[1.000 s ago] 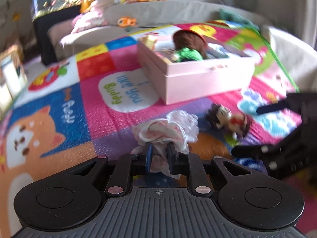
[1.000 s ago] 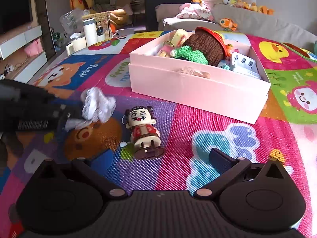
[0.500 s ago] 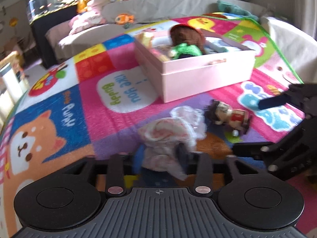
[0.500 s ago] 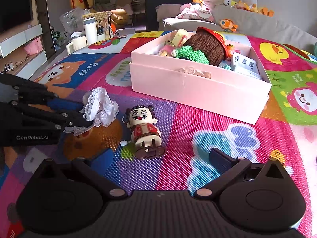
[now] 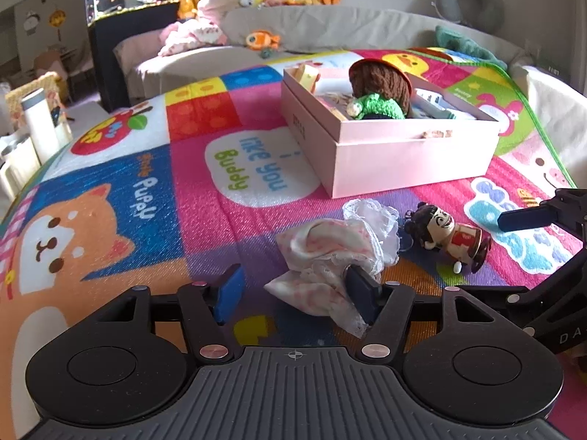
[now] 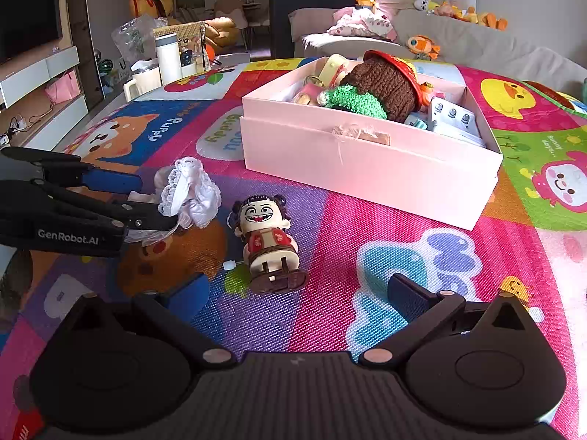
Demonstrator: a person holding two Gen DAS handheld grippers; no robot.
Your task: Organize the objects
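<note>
The left gripper [image 5: 293,289] is seen with its jaws wide apart around a crumpled lace-trimmed pink cloth [image 5: 330,256] lying on the colourful play mat [image 5: 220,198]; the cloth touches the right finger, while the left finger stands clear of it. Nothing is gripped. The right gripper [image 6: 293,293] is also held with its jaws wide and holding nothing, and a wind-up doll figure [image 6: 269,244] stands on the mat just ahead of it, toward 12 o'clock.

The step in hand is judged to be the pickup of the cloth for the box. A good grasp would be made by centring the bundle between both fingers before the jaws are narrowed, so that the thick folded middle is caught and not only the lace edge, which could slip out. The cloth should be lifted well clear of the doll, which lies just beside it at 3 o'clock in the left wrist view.

The pink cardboard box [image 6: 367,168] sits on the mat at 1 o'clock of the cloth, open at the top. A brown knitted toy with a red rim [image 6: 389,80], a green crocheted piece [image 6: 356,101], a white-grey gadget with buttons [image 6: 453,117] and small pale items at the far corner are held in it. Free room appears scarce; the near side looks the likeliest spot.
</note>
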